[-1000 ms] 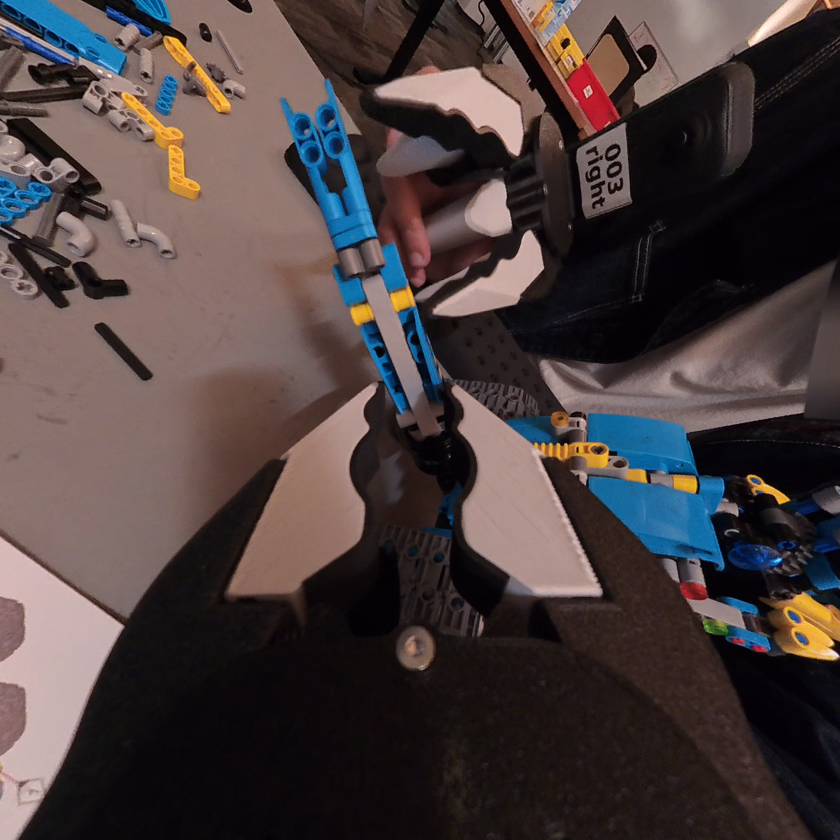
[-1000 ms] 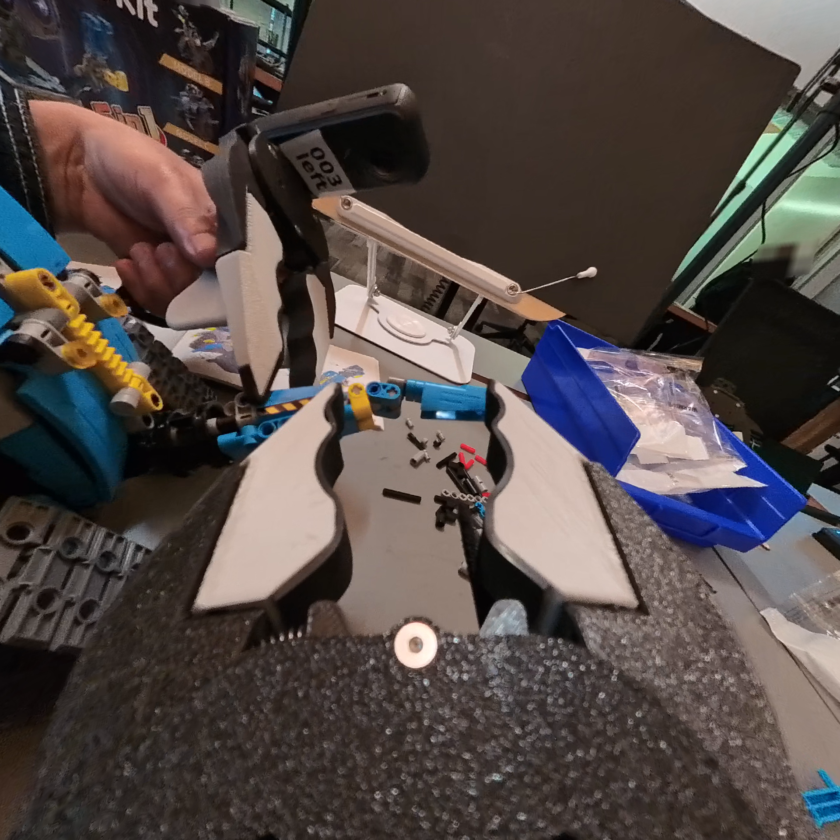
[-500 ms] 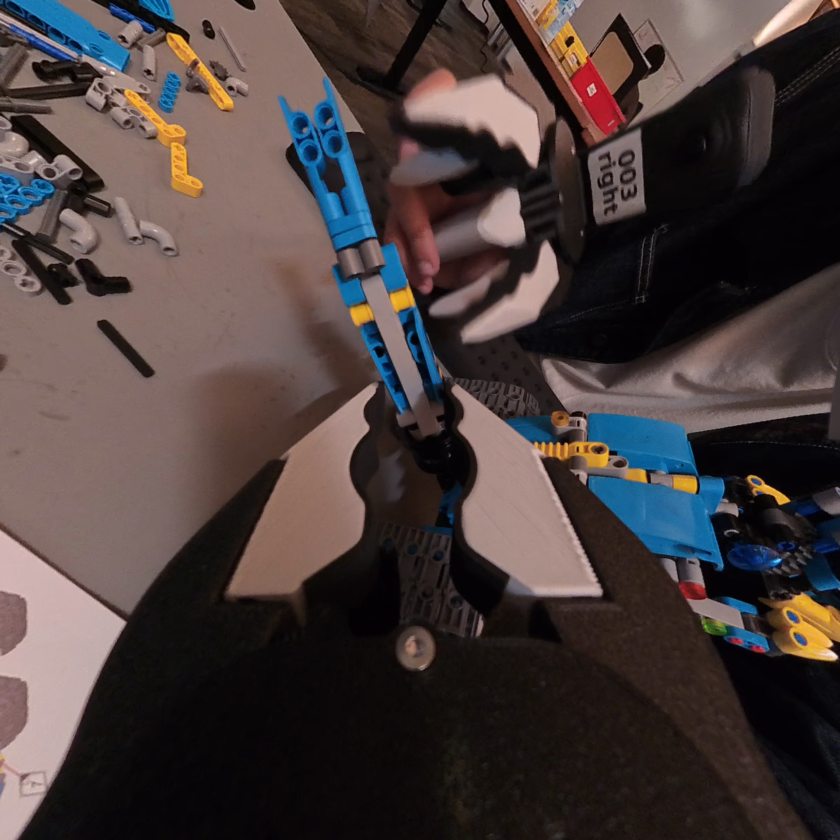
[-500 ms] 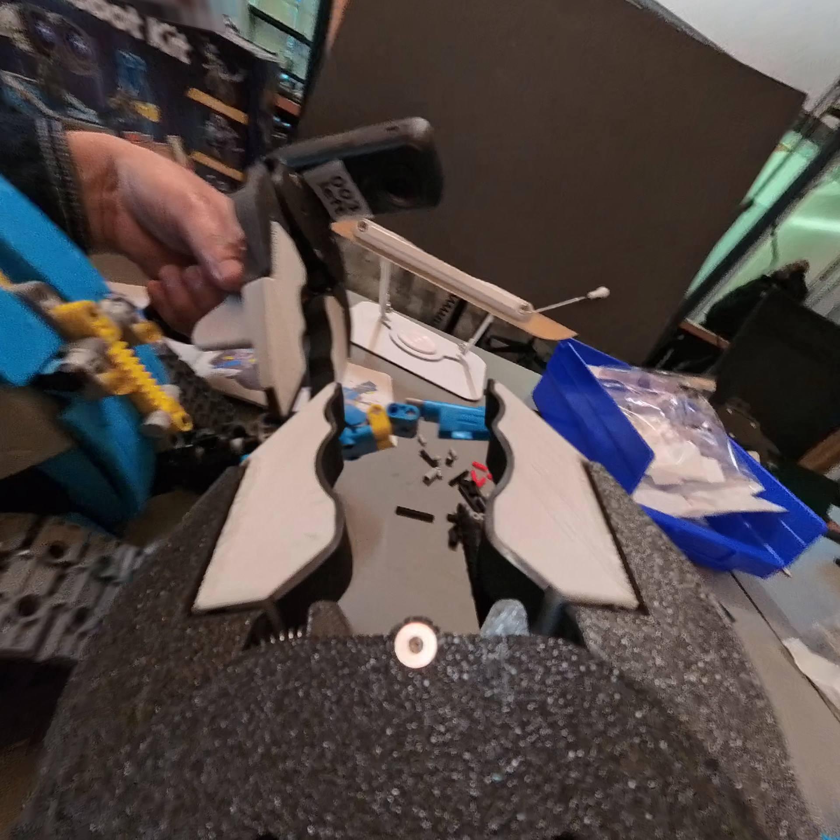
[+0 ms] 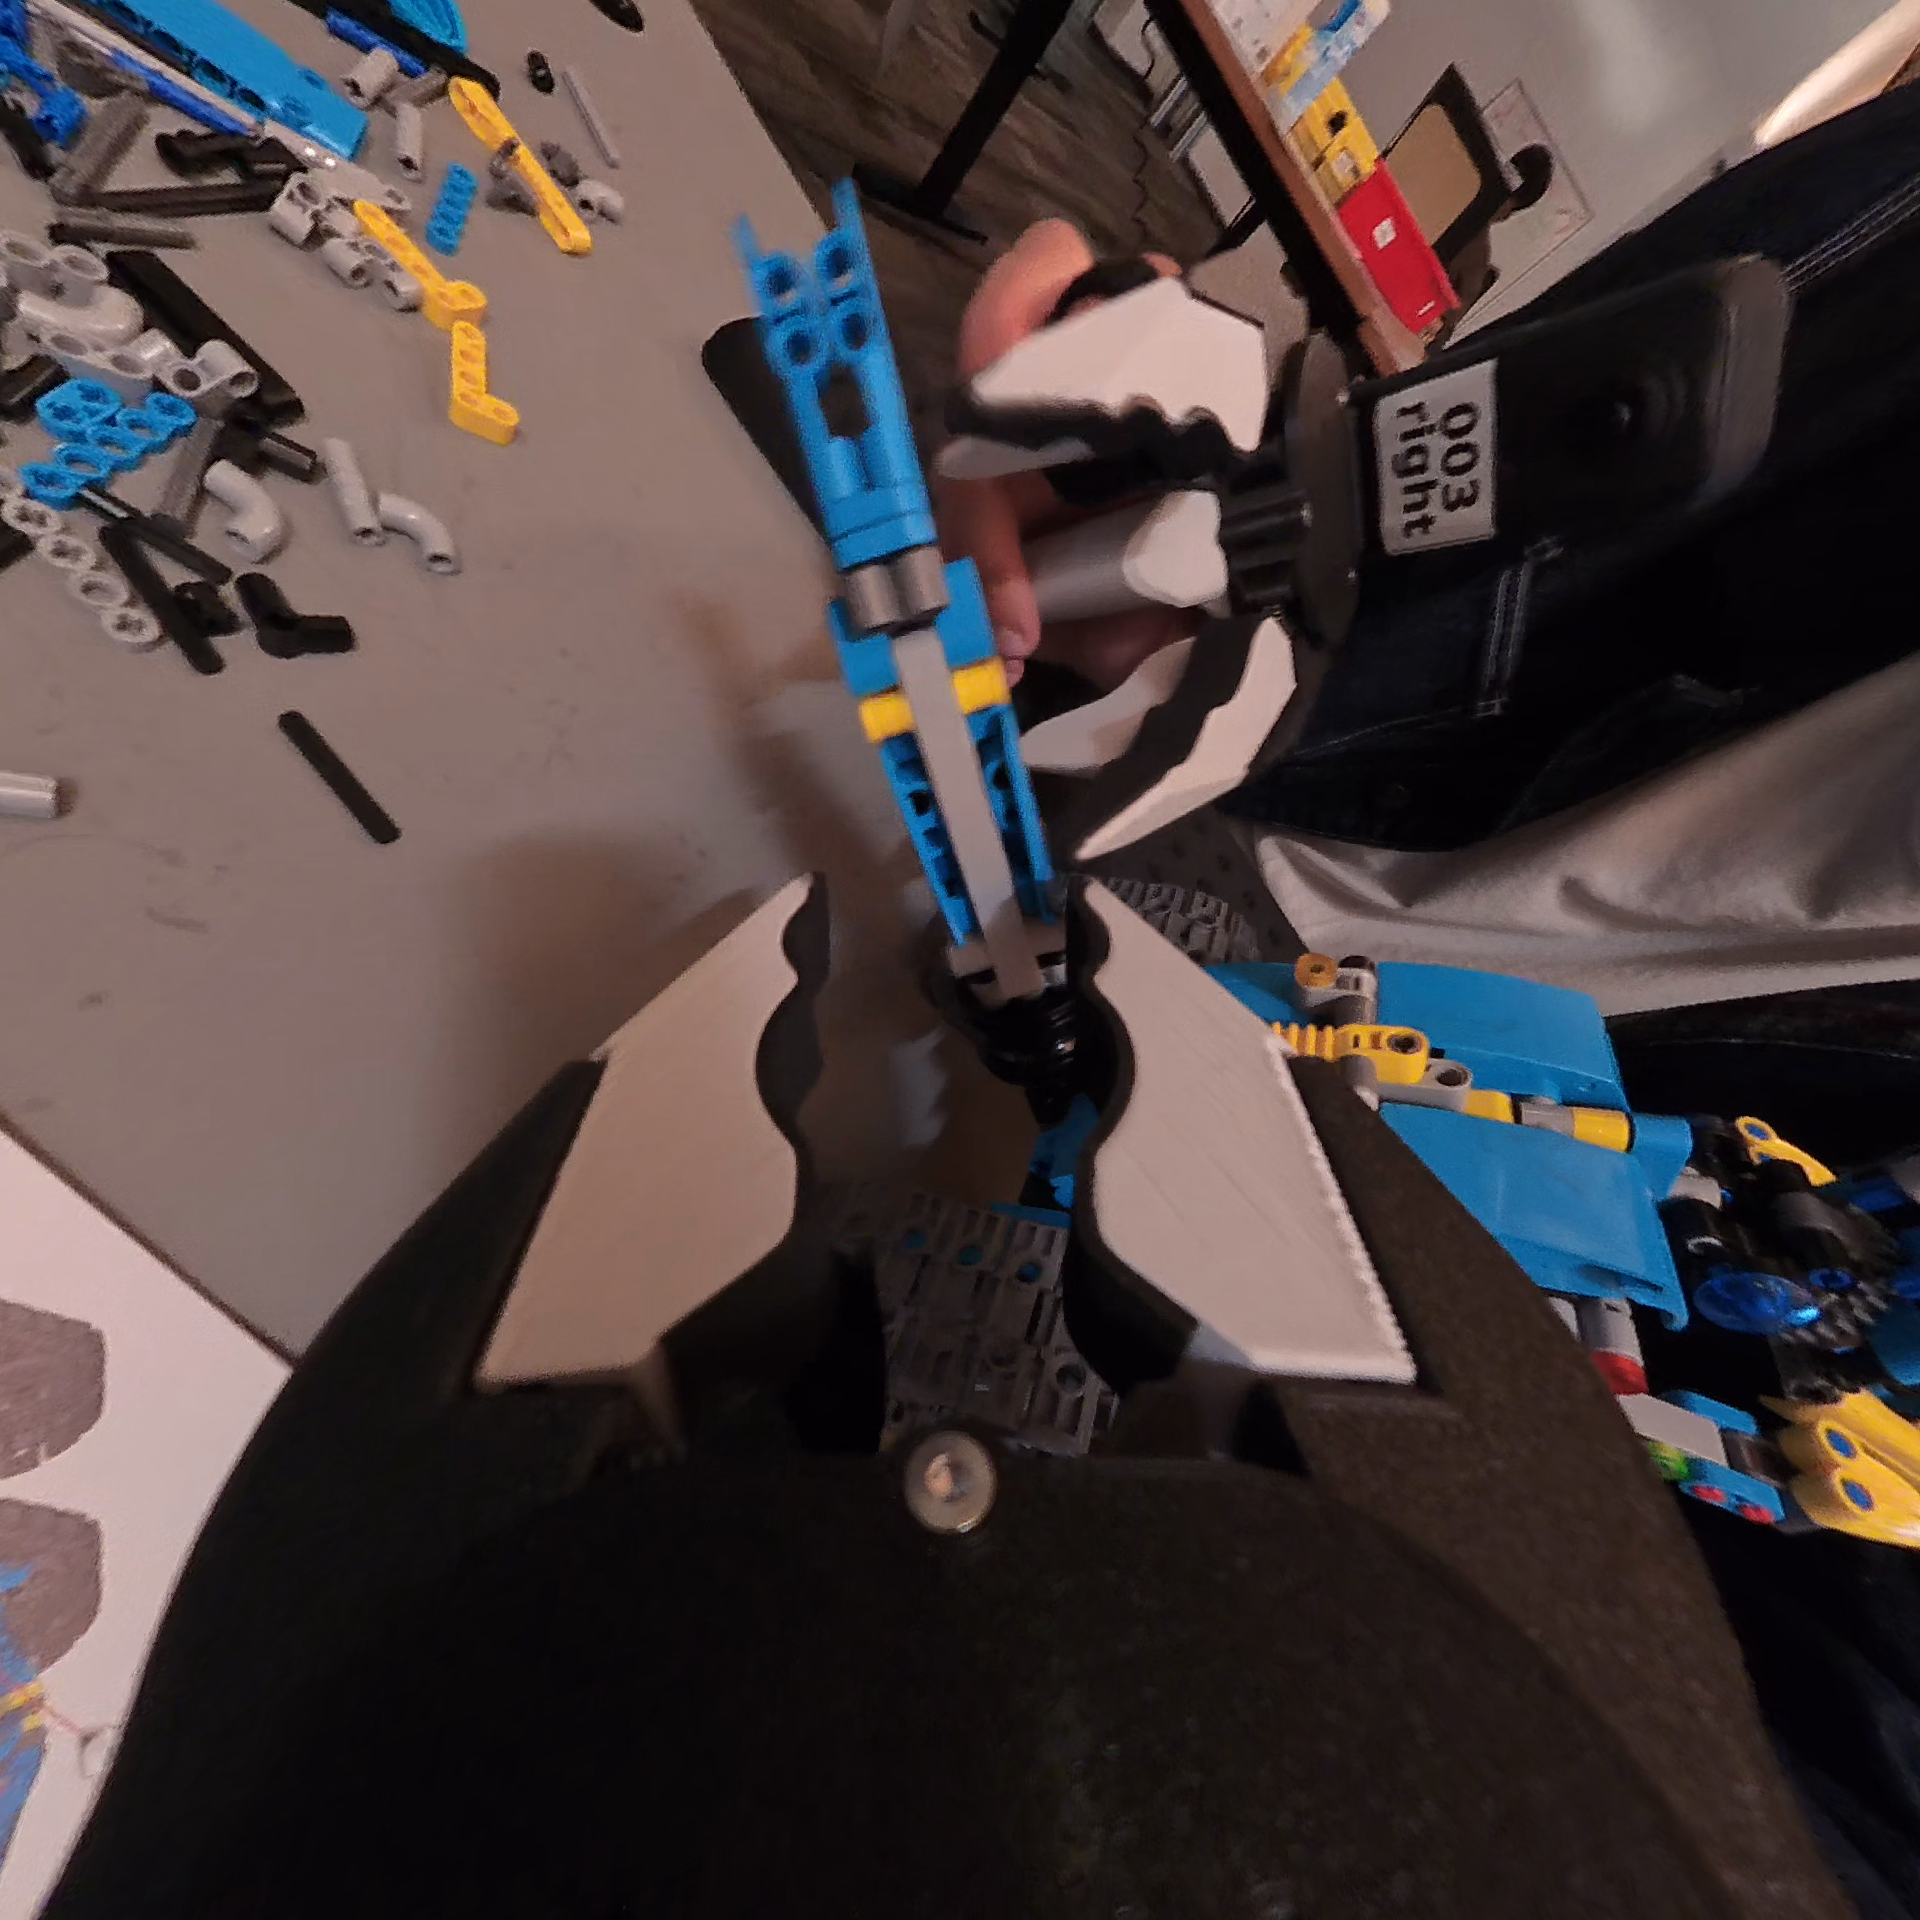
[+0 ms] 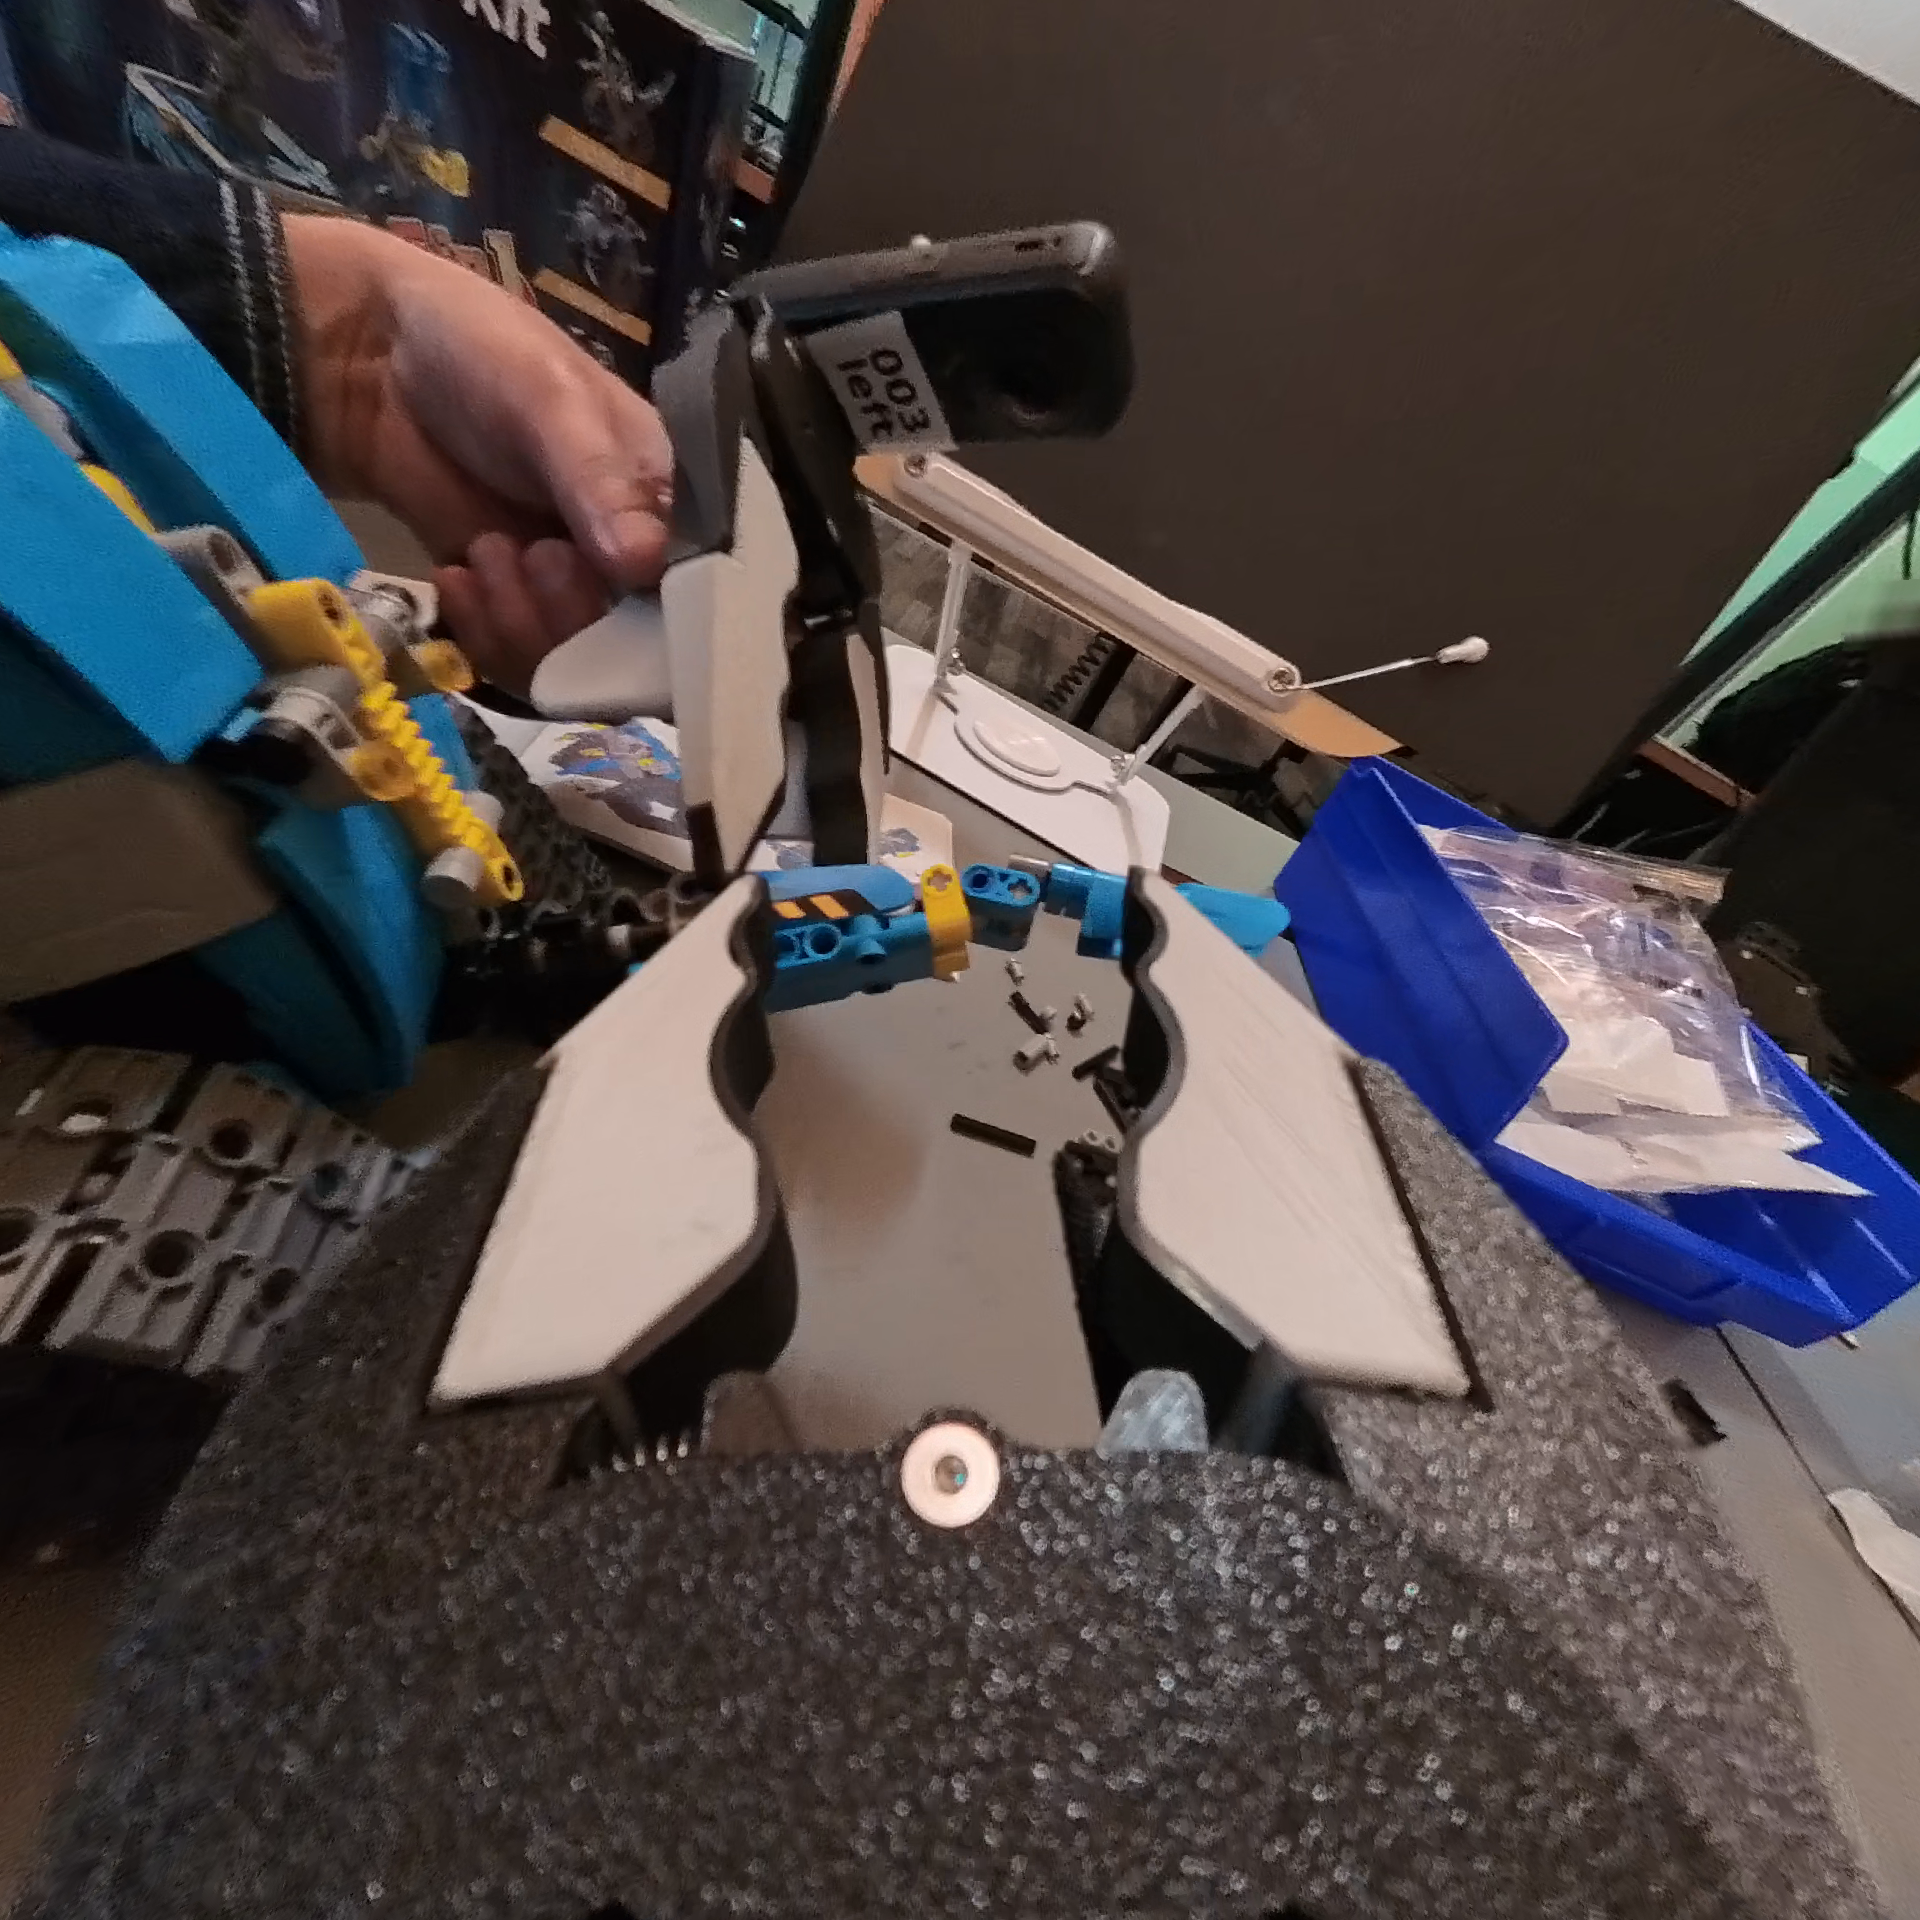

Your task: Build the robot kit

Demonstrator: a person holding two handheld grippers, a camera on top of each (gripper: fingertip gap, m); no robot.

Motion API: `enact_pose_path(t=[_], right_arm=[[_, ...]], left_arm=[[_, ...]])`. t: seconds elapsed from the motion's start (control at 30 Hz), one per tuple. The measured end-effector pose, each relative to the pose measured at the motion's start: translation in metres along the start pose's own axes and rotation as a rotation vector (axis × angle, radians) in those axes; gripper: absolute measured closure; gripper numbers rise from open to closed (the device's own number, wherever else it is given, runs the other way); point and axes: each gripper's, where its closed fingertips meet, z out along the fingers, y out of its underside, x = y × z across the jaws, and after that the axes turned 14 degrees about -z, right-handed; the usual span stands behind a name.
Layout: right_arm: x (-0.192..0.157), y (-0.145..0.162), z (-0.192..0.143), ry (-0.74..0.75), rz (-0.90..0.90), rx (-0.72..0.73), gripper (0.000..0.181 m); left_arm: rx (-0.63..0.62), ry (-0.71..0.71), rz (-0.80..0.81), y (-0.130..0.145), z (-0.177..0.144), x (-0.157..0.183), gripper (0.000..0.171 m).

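Left gripper, jaws parted, straddles the blue arm's base. Right gripper gapes empty. Blue bin (far right on the bench) holds plastic bags.

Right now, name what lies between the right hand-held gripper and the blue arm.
Grey table with a black pin and small grey pins, seen in the right wrist view.

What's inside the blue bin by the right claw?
The blue bin holds clear plastic bags with white paper pieces showing through; anything beneath them is covered.
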Motion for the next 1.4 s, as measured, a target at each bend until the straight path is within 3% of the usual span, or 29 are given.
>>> enact_pose_path(t=[0.07, 0.17, 0.47, 0.57, 1.0, 1.07, 1.23, 1.4], right_arm=[[0.005, 0.004, 0.002, 0.012, 0.026, -0.021, 0.109], [0.021, 0.005, -0.002, 0.077, 0.059, -0.008, 0.122], [0.004, 0.003, 0.001, -0.003, 0.057, 0.001, 0.120], [0.003, 0.006, 0.003, -0.013, 0.074, -0.010, 0.122], [-0.002, 0.002, -0.002, -0.087, 0.160, 0.039, 0.120], [0.000, 0.002, -0.003, -0.106, 0.216, 0.061, 0.120], [0.009, 0.011, -0.001, -0.198, 0.503, 0.081, 0.117], [-0.008, 0.023, 0.007, -0.498, 0.960, 0.073, 0.108]], left_arm=[[-0.004, 0.023, 0.011, 0.002, 0.001, 0.003, 0.127], [-0.032, 0.024, 0.030, 0.007, 0.004, 0.005, 0.127], [0.033, 0.051, -0.012, -0.007, 0.002, 0.003, 0.133], [0.036, 0.091, -0.011, -0.007, 0.002, 0.006, 0.146], [0.075, 0.174, -0.026, -0.010, 0.000, 0.008, 0.146], [0.118, 0.203, -0.017, -0.015, -0.006, 0.011, 0.129], [0.125, 0.186, -0.040, -0.011, -0.014, 0.001, 0.120], [-0.003, 0.065, 0.026, 0.008, 0.002, 0.000, 0.115]])
